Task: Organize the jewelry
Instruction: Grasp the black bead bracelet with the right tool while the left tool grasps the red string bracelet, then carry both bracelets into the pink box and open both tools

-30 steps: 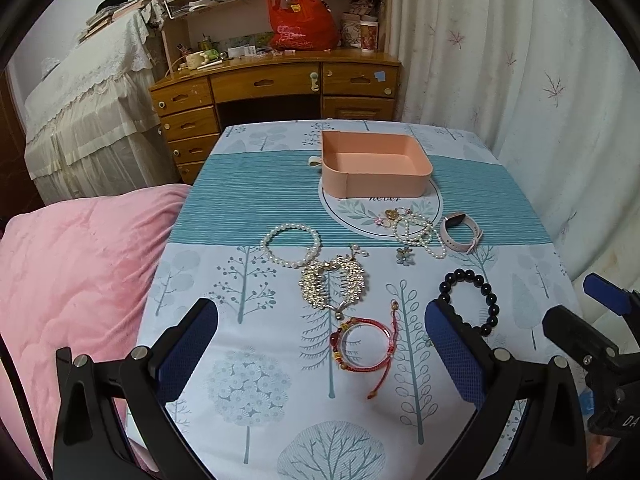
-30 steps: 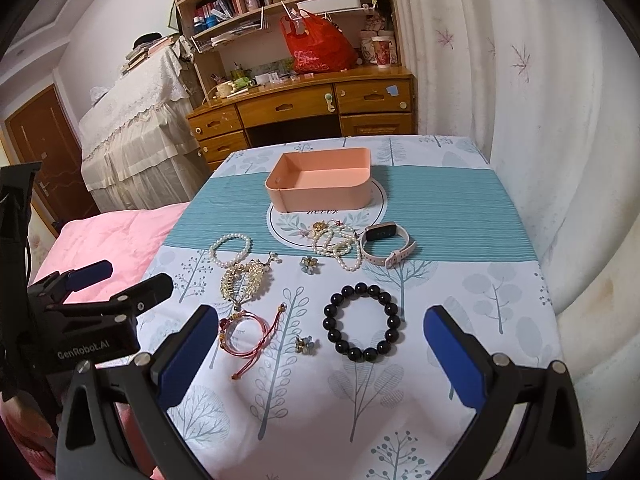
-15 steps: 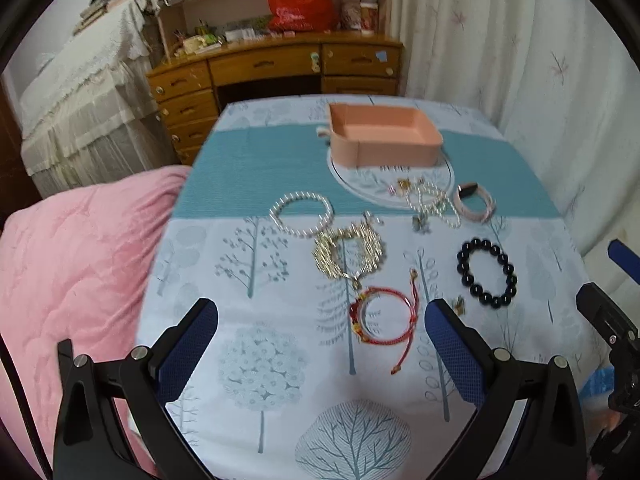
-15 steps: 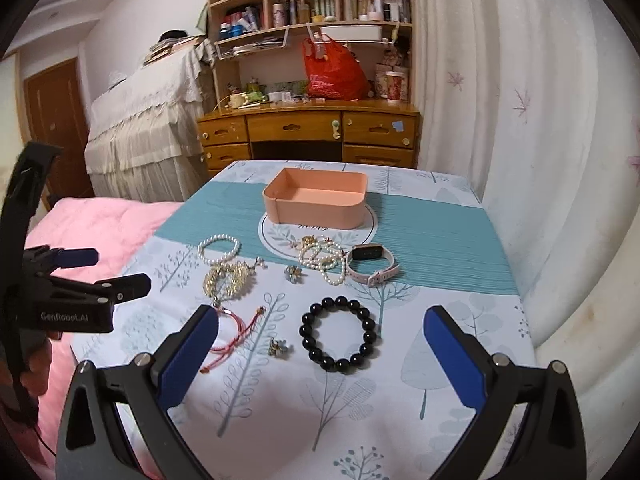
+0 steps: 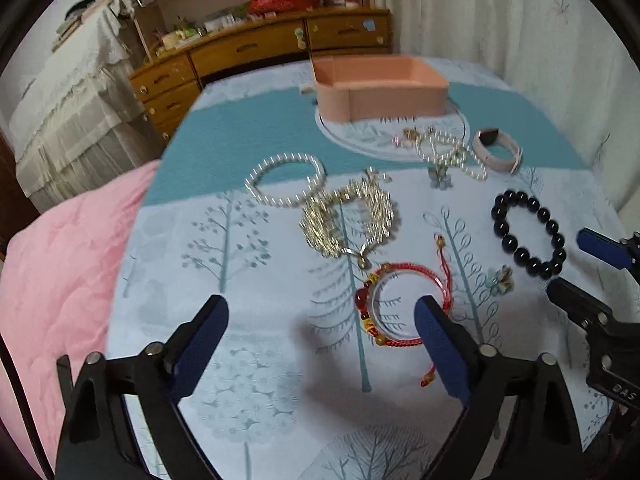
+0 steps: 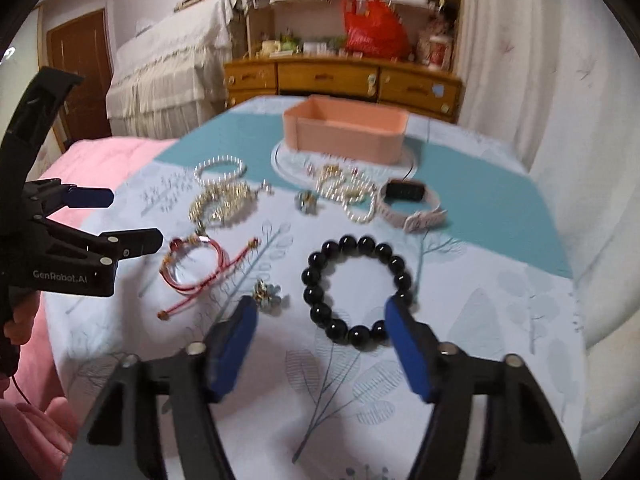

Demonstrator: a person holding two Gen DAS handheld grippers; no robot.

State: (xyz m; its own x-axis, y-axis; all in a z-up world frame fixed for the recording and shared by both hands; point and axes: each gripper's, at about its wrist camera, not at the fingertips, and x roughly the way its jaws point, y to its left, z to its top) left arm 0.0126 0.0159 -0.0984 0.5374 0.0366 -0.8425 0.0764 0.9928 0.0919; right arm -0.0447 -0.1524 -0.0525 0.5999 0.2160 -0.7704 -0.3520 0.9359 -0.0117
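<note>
Jewelry lies spread on the tree-print tablecloth. A pink box stands at the far side, also in the right wrist view. My left gripper is open and empty, low over the cloth, its right finger beside the red cord bracelet. My right gripper is open and empty, with the black bead bracelet just ahead between its fingers. A pearl bracelet, a gold chain piece, a pearl strand and a pink watch lie further on.
Two small flower charms lie among the pieces. A pink quilt borders the table's left edge. A wooden desk with drawers stands behind, and a white curtain hangs at the right.
Both grippers have moved forward and lower towards the table. The left one now reaches the red cord bracelet, the right one the black bead bracelet. The right jaws have narrowed somewhat.
</note>
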